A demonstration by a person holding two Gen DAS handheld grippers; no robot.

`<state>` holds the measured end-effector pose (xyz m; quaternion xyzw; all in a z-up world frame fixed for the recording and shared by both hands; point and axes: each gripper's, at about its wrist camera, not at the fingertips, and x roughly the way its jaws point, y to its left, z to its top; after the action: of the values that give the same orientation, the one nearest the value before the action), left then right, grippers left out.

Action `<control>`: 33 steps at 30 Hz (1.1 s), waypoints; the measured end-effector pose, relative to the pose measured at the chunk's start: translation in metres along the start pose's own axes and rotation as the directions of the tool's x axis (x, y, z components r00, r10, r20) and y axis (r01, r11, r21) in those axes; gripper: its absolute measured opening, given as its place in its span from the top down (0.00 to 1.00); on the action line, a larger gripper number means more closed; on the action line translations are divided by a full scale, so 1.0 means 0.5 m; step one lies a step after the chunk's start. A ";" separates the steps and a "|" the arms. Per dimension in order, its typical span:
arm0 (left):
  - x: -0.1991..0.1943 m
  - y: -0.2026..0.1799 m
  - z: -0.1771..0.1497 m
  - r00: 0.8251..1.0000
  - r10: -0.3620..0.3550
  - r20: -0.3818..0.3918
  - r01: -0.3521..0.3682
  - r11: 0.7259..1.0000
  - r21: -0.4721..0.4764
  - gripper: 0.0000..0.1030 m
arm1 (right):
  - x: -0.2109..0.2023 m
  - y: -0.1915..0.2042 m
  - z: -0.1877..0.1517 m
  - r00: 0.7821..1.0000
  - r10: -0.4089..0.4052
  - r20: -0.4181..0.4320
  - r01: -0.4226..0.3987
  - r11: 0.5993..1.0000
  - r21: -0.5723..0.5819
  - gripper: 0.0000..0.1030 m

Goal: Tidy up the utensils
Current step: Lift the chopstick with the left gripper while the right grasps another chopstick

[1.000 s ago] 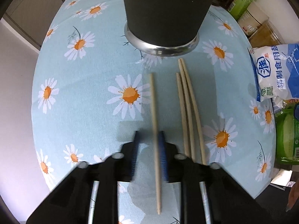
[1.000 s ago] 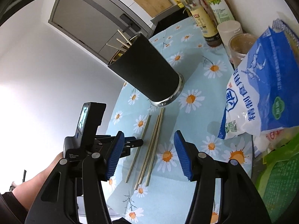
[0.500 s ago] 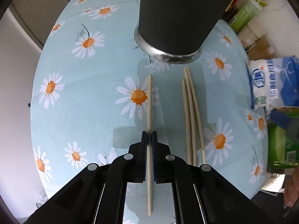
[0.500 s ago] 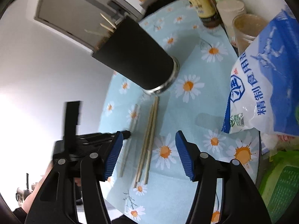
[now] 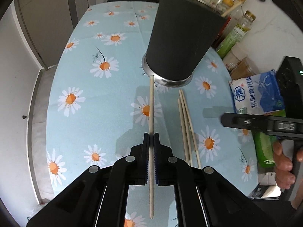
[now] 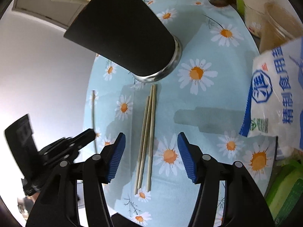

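My left gripper (image 5: 151,138) is shut on a single wooden chopstick (image 5: 151,102) and holds it off the daisy tablecloth, its far tip near the base of the black utensil holder (image 5: 181,37). Three more chopsticks (image 5: 186,124) lie side by side on the cloth to its right. In the right wrist view those three chopsticks (image 6: 146,132) lie below and between the blue pads of my right gripper (image 6: 151,138). Its jaws are closing, but the pads are clear of the sticks. The holder (image 6: 128,34) stands just beyond, with several chopsticks inside. The left gripper (image 6: 83,136) shows at the left.
A blue and white salt bag (image 5: 255,94) lies at the right, with a green packet (image 5: 265,151) nearer. Bottles and jars (image 5: 234,32) line the back right wall. The table's left edge (image 5: 47,113) drops to the floor. A hand (image 5: 284,162) grips the right tool.
My left gripper closed on the single chopstick and lifted it off the cloth. My right gripper moved down and in over the three chopsticks, tilting further toward the table.
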<state>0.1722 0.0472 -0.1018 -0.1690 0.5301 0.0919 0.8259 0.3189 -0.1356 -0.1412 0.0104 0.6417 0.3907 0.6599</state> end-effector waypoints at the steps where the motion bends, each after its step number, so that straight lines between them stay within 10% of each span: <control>1: -0.004 0.006 -0.002 1.000 -0.013 0.005 0.013 1.000 -0.004 0.97 | 0.006 0.006 0.003 1.000 -0.017 -0.008 0.017 1.000 -0.006 0.55; 33: -0.024 0.178 -0.033 0.967 -0.251 0.032 0.252 0.968 -0.017 0.97 | 0.198 0.118 0.051 0.872 -0.441 -0.213 0.444 0.895 -0.037 0.83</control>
<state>0.1239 0.1239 -0.1136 -0.2422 0.4912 -0.0053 0.8367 0.2983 -0.0299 -0.1893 -0.1749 0.6975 0.2242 0.6578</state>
